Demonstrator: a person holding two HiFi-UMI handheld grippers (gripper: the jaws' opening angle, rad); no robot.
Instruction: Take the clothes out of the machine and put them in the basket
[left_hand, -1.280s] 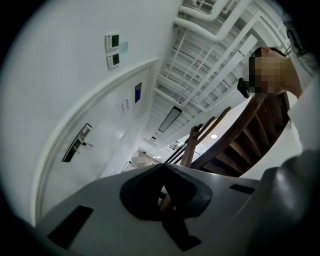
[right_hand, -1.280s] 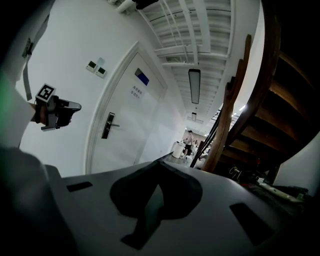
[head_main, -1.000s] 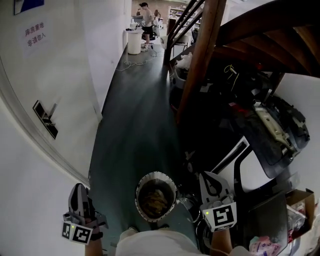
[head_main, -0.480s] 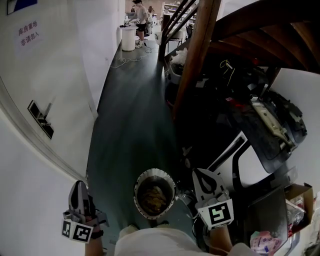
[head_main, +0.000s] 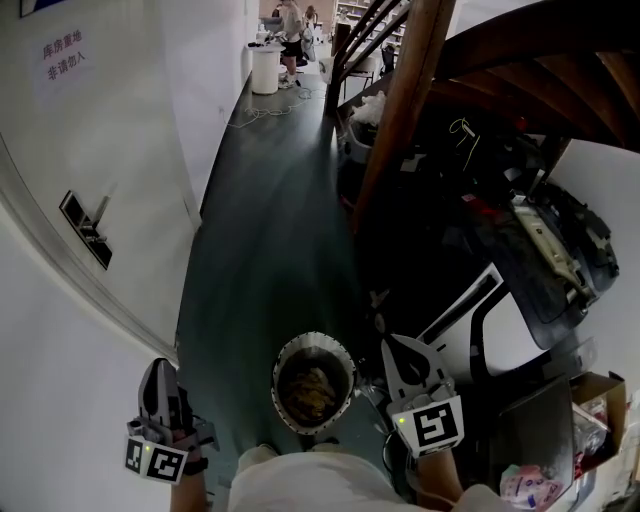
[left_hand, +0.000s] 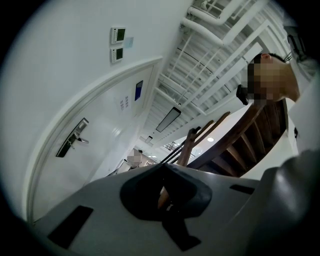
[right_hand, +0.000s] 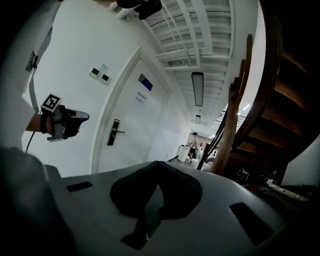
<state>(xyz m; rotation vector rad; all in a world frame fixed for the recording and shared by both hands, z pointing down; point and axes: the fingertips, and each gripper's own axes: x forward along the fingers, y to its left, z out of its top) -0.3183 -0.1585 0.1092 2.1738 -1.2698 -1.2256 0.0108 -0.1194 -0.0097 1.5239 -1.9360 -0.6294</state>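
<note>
A round basket (head_main: 284, 358) stands on the dark floor just in front of me, with brownish clothes (head_main: 312, 392) lying in it. My right gripper (head_main: 390, 346) is shut and empty, right beside the basket's right rim, and its jaws (right_hand: 157, 163) meet at the tip. My left gripper (head_main: 158, 368) hangs well left of the basket near the white wall, its jaws (left_hand: 161, 166) closed with nothing in them. It also shows from the side as the left gripper (right_hand: 83, 116) in the right gripper view. A white machine (head_main: 512, 350) with a dark door frame stands to the right.
A wooden stair post (head_main: 400, 110) and stairs rise ahead on the right, with dark clutter (head_main: 520, 230) under them. A white door with a lever handle (head_main: 88, 228) is on the left wall. A cardboard box (head_main: 598, 410) sits low right. People and a white bin (head_main: 266, 70) are far down the corridor.
My right gripper has shifted a little left, closer to the basket's rim. The left gripper and the basket have stayed put.
</note>
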